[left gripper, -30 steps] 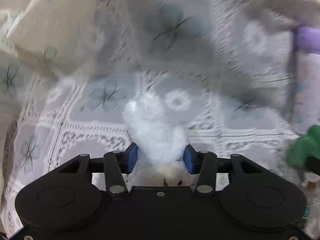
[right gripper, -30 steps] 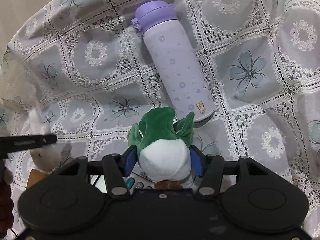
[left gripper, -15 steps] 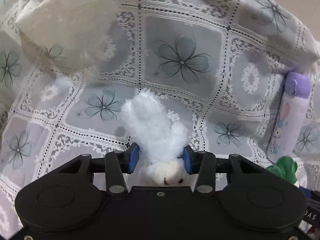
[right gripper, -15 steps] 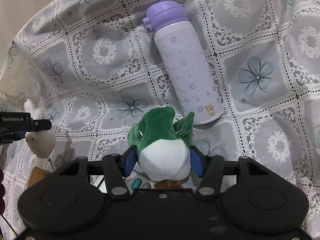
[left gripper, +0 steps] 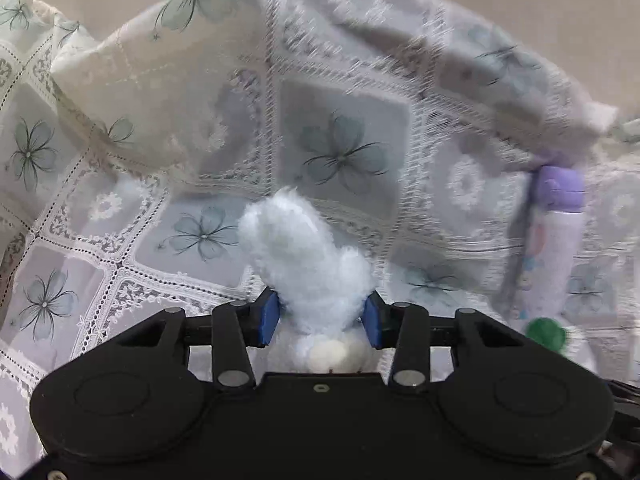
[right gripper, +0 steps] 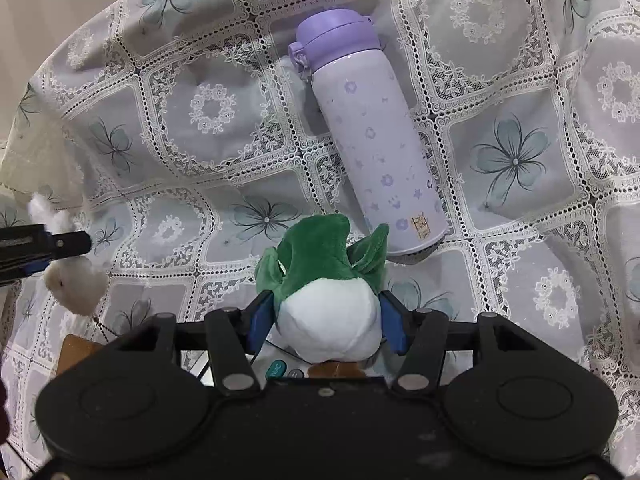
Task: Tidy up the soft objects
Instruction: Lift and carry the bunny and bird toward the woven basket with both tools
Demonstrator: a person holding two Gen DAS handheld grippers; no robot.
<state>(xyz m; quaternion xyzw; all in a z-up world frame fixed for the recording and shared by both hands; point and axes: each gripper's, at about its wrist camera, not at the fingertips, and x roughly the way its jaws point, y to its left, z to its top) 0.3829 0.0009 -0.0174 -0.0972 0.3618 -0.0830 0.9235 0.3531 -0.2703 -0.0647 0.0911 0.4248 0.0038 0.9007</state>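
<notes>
My left gripper (left gripper: 322,314) is shut on a fluffy white plush toy (left gripper: 308,260), whose ears stick up past the blue pads. In the right wrist view the same white plush (right gripper: 74,284) hangs at the far left edge, off the cloth, in the left gripper (right gripper: 60,246). My right gripper (right gripper: 326,318) is shut on a green and white plush toy (right gripper: 326,276), held above the lace cloth. A tip of the green plush (left gripper: 546,332) shows at the lower right of the left wrist view.
A lilac bottle (right gripper: 368,140) with a purple lid lies on the flowered lace cloth (right gripper: 516,160) just beyond the green plush; the bottle (left gripper: 554,248) also shows at the right of the left view. A cloth-covered bulge (left gripper: 160,92) rises at the back left. A remote (right gripper: 280,370) peeks out under the right gripper.
My left gripper has risen and tilted with the white plush in it, so more of the cloth's far edge shows. The right gripper and green plush have stayed put.
</notes>
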